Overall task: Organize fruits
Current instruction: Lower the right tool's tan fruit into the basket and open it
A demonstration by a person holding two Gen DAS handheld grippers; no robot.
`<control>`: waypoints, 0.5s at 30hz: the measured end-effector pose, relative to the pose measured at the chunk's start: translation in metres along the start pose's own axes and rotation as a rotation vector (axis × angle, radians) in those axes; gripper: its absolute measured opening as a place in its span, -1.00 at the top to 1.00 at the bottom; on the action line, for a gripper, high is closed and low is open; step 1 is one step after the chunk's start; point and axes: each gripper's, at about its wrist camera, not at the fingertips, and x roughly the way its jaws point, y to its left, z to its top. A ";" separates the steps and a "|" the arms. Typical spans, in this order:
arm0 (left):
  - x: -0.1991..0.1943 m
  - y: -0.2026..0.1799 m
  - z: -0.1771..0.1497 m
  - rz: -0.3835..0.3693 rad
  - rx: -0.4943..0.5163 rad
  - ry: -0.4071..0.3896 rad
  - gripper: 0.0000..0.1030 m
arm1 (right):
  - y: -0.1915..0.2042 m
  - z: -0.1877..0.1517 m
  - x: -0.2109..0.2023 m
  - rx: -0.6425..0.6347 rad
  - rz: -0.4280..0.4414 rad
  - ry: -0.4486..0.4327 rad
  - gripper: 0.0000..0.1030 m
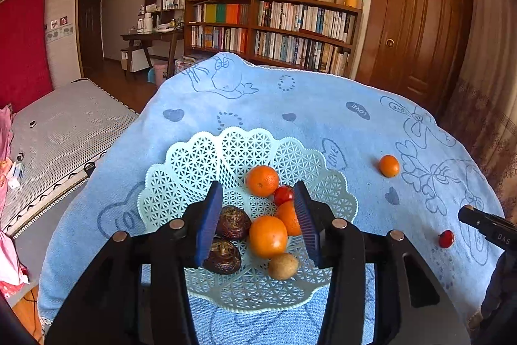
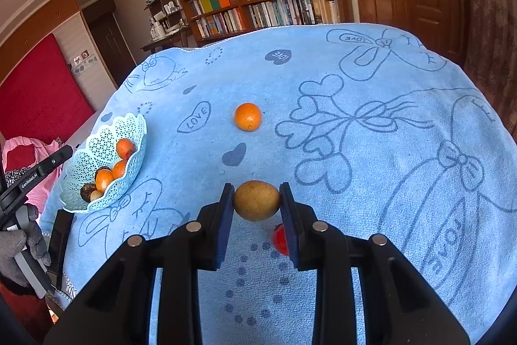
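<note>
In the right wrist view, the lattice basket (image 2: pixel 97 157) sits at the far left of the frame on the blue towel (image 2: pixel 371 151), already holding several oranges, dark round fruits and a small brown one. The left gripper (image 1: pixel 258 222) hovers directly above that basket in its own view, its jaws spread wide with nothing between them, framing the fruit pile below.

Moving toward the centre of the right wrist frame, a loose orange (image 2: pixel 247 116) lies alone on the towel, well apart from the basket. Just below it in the frame, the right gripper (image 2: pixel 257 202) has its jaws clamped on a brown oval fruit (image 2: pixel 257 200), pads pressing its two sides. A small red fruit (image 2: pixel 279 240) lies on the towel just beneath, partly hidden by the right-hand finger; in the left wrist view it shows at the lower right of the frame.

The step in hand appears to be carrying the brown fruit to the basket. To do it well, lift clear of the red fruit first so it is not nudged away, hold a steady squeeze since the fruit is smooth and rounded and could slip, travel left across the towel, and release low over an open spot inside the basket, away from the rim. The left gripper should probably move aside to leave room.
</note>
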 end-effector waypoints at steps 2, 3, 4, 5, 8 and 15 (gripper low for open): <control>-0.006 0.007 0.003 0.009 -0.013 -0.017 0.07 | 0.008 0.003 0.002 -0.012 0.012 0.001 0.44; -0.008 0.010 0.004 0.013 -0.018 -0.023 0.06 | 0.012 0.005 0.002 -0.019 0.020 0.002 0.44; -0.010 0.012 0.005 0.016 -0.024 -0.028 0.03 | 0.017 0.007 0.003 -0.027 0.029 0.003 0.44; -0.011 0.014 0.005 0.018 -0.027 -0.030 0.01 | 0.023 0.008 0.004 -0.038 0.037 0.003 0.44; -0.011 0.015 0.004 0.016 -0.027 -0.030 -0.03 | 0.042 0.013 0.006 -0.074 0.064 0.006 0.44; -0.019 0.024 0.004 0.020 -0.023 -0.047 -0.49 | 0.094 0.025 0.017 -0.151 0.158 0.024 0.44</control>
